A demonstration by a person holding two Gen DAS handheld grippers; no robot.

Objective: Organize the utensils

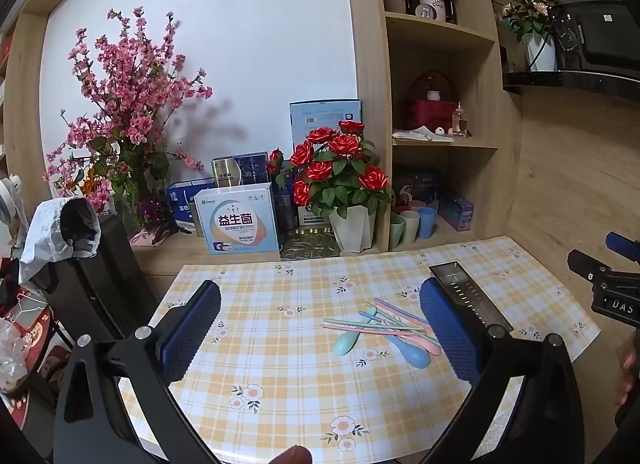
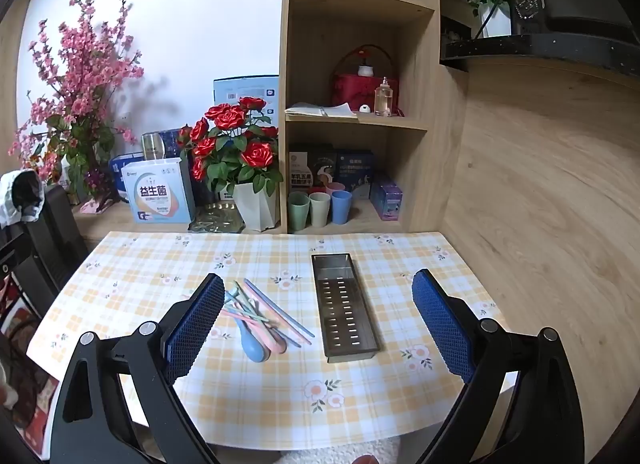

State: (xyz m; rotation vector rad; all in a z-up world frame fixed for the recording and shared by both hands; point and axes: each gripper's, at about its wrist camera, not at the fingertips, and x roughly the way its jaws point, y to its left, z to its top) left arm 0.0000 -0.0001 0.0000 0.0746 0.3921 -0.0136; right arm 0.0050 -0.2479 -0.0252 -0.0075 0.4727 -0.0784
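A heap of pastel spoons and chopsticks (image 1: 380, 328) lies on the checked tablecloth (image 1: 280, 364); it also shows in the right wrist view (image 2: 260, 320). A slotted steel utensil tray (image 2: 344, 304) lies just right of the heap, partly hidden by my left gripper's right finger in the left wrist view (image 1: 468, 292). My left gripper (image 1: 320, 324) is open and empty, above the table left of the heap. My right gripper (image 2: 318, 320) is open and empty, above the heap and tray; it shows at the right edge of the left wrist view (image 1: 608, 284).
A red rose pot (image 2: 244, 168), a pink blossom plant (image 1: 128, 112) and boxes (image 1: 240, 220) stand behind the table. Several cups (image 2: 320, 208) sit on the lowest shelf. A wooden wall (image 2: 540, 184) bounds the right; a black chair (image 1: 100, 264) stands left.
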